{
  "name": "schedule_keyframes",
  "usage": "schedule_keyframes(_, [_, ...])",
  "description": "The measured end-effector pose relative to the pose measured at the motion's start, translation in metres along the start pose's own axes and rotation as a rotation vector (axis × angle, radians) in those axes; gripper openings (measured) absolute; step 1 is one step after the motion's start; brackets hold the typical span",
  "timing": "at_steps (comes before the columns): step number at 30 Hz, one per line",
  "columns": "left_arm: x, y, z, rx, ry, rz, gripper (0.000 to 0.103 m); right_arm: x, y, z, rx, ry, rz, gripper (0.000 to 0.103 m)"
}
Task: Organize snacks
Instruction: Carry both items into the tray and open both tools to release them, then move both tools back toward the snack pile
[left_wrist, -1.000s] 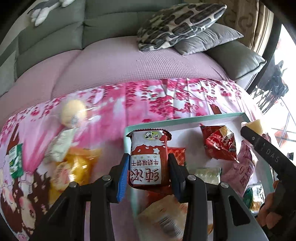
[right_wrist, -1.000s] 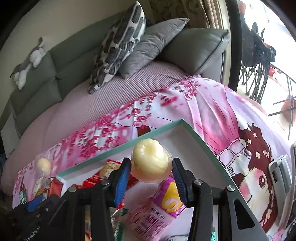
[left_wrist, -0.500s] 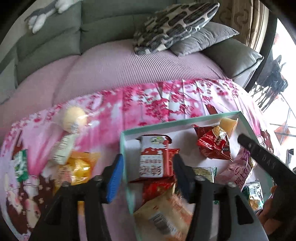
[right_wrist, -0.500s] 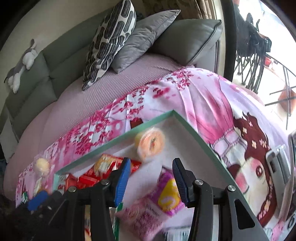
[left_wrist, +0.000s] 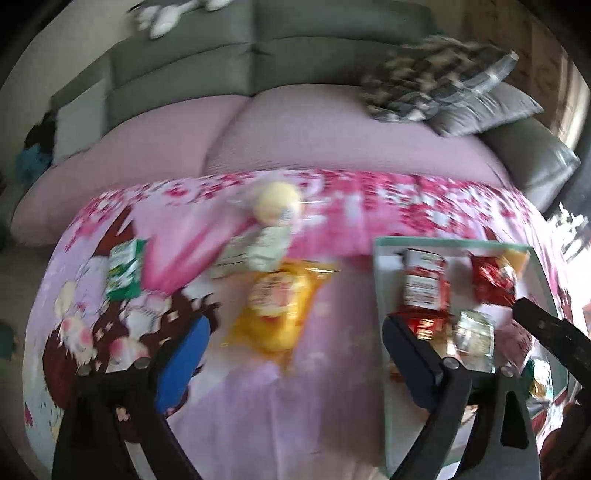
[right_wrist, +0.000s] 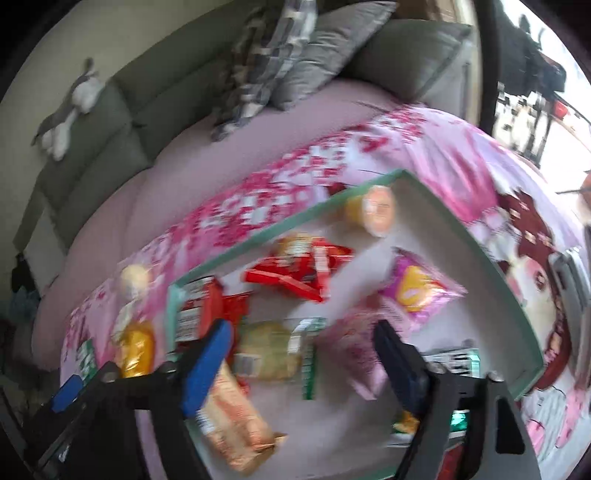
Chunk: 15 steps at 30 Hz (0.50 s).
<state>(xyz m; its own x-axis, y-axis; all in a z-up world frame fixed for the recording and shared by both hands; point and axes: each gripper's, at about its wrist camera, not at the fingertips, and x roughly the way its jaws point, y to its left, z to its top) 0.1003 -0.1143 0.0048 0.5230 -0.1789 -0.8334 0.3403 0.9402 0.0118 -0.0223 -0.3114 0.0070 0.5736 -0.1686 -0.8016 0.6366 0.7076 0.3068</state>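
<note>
Left wrist view: the left gripper is spread wide with nothing between its 2 fingers, above a crinkled yellow foil packet lying on the pink floral blanket. The teal-rimmed tray sits to the right, holding a red-and-white biscuit pack.

Right wrist view: the right gripper is spread and empty over the tray. A round jelly cup lies on its side in the far corner; a glossy pink bag lies nearby.
</note>
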Motion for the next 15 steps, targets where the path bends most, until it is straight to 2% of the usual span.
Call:
schedule_keyframes(4, [0.004, 0.035, -0.006, -0.104, 0.025, 0.037, 0.096, 0.000, 0.024, -0.004, -0.061, 0.002, 0.046, 0.092])
schedule_keyframes(6, [0.008, 0.052, -0.012, -0.163, 0.047, 0.056, 0.099, 0.001, 0.035, -0.007, -0.086, 0.007, 0.064, 0.103])
schedule_keyframes(9, [0.012, 0.073, -0.017, -0.233, 0.073, 0.063, 0.102, 0.000, 0.046, -0.011, -0.099, 0.005, 0.086, 0.103])
schedule_keyframes(15, [0.005, 0.100, -0.025, -0.338, 0.040, 0.090, 0.102, 0.002, 0.066, -0.018, -0.143, 0.014, 0.124, 0.103])
